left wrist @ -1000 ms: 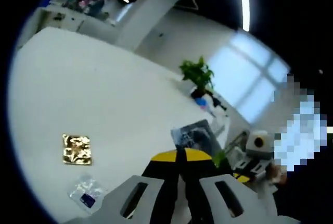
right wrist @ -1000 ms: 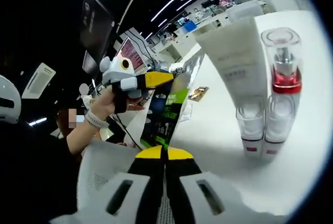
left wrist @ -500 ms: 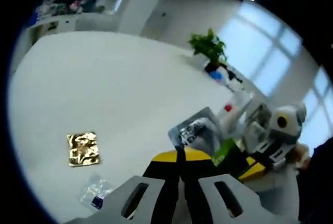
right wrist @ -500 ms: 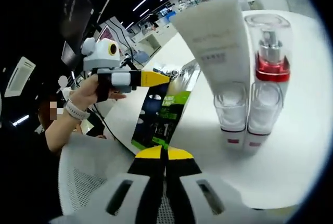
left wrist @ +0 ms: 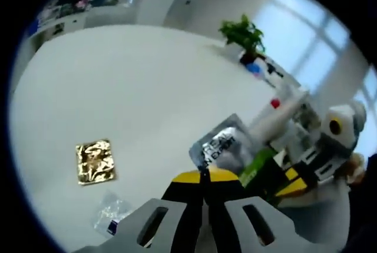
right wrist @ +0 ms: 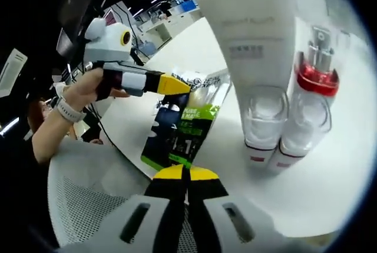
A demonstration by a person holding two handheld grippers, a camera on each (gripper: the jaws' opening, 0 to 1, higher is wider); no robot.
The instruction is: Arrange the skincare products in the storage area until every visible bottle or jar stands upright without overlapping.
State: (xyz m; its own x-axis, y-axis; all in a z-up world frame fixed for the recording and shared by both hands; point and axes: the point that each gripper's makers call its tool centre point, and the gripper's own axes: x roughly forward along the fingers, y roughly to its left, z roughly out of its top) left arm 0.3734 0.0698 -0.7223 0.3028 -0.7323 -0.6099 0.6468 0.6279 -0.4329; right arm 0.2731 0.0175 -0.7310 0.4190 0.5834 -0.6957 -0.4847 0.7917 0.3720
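Both grippers' jaws meet at their yellow tips, holding nothing. The right gripper has drawn nearer: just ahead stands the green box, the left gripper at its top; beyond, tube and pump bottle already stand upright on the table.

Wide white tabletop carrying a crinkled gold foil sachet, a clear plastic sachet, green-and-black printed packets, an upright white tube, a red-collared clear pump bottle.
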